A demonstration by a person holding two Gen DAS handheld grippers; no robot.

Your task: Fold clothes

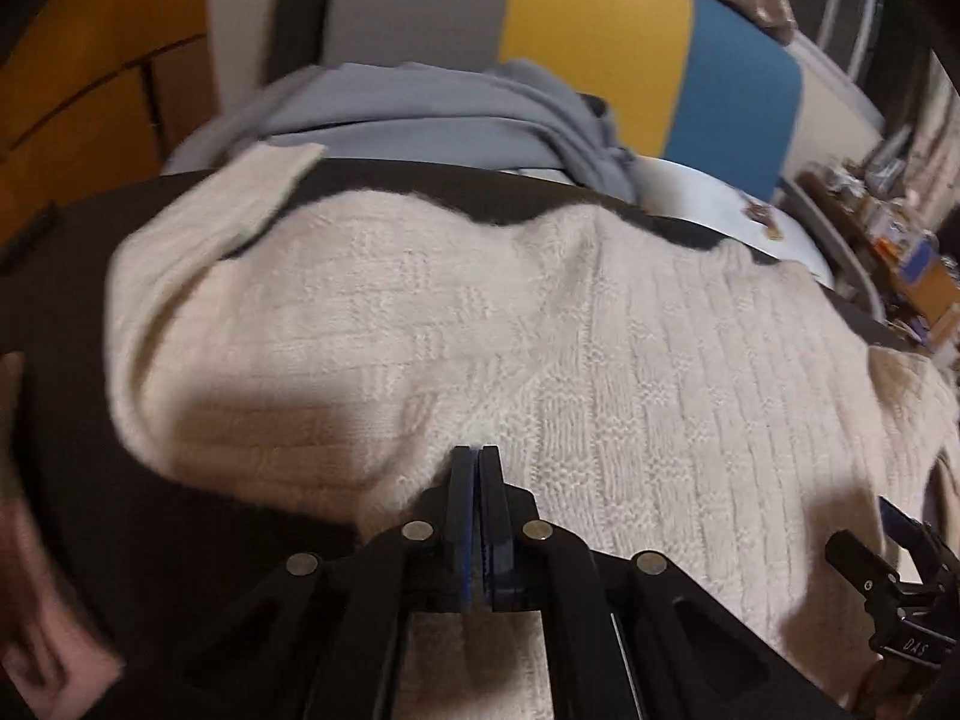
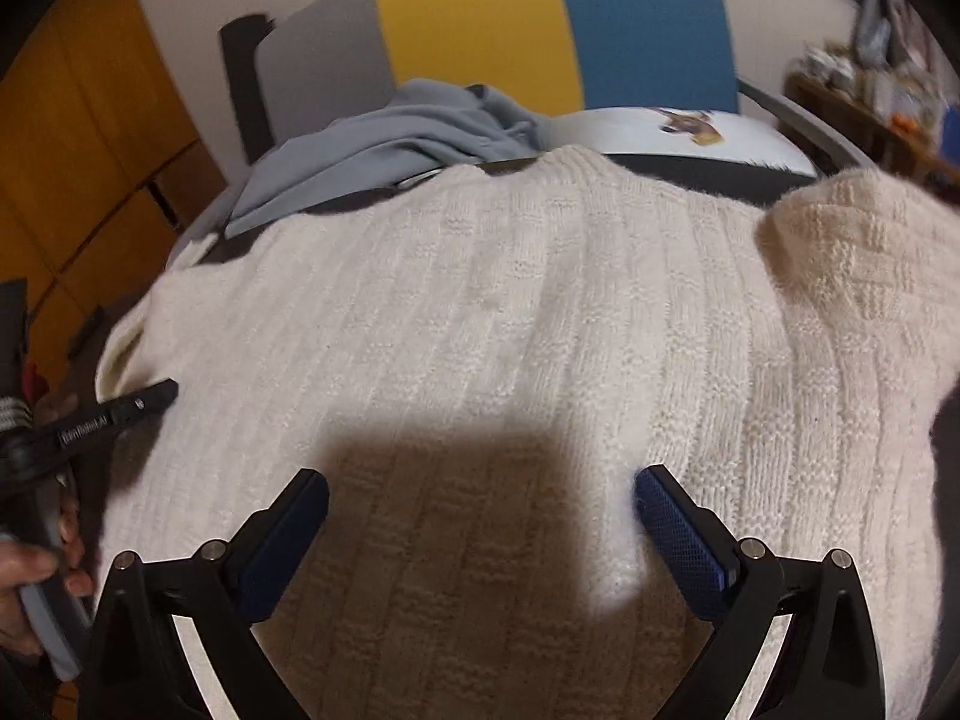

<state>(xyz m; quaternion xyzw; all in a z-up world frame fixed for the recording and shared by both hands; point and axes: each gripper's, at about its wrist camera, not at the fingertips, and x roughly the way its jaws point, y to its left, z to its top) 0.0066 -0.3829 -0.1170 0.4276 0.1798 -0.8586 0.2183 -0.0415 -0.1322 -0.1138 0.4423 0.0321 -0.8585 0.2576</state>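
Grippers first: the left gripper (image 1: 478, 450) has its blue-padded jaws pressed flat together, tips right down against the cream cable-knit sweater (image 1: 540, 348), at a spot where the knit bunches up a bit. Can't tell if any yarn is actually caught between the pads, looks more like nothing is. The right gripper (image 2: 480, 489) is spread as wide as it goes, nothing between the jaws, just hanging over the sweater and throwing a blocky shadow on it.

Both point steeply down at the fabric. In the right wrist view, the left tool comes in from the left edge, with the person's hand (image 2: 27, 582) wrapped around its handle.

The sweater lies spread over a dark surface (image 1: 78, 300), covering most of it, with one sleeve (image 1: 240, 198) folded in at the far left and another lump of knit at the right. Behind it, along the far edge, sits a crumpled grey-blue garment (image 1: 432, 114).
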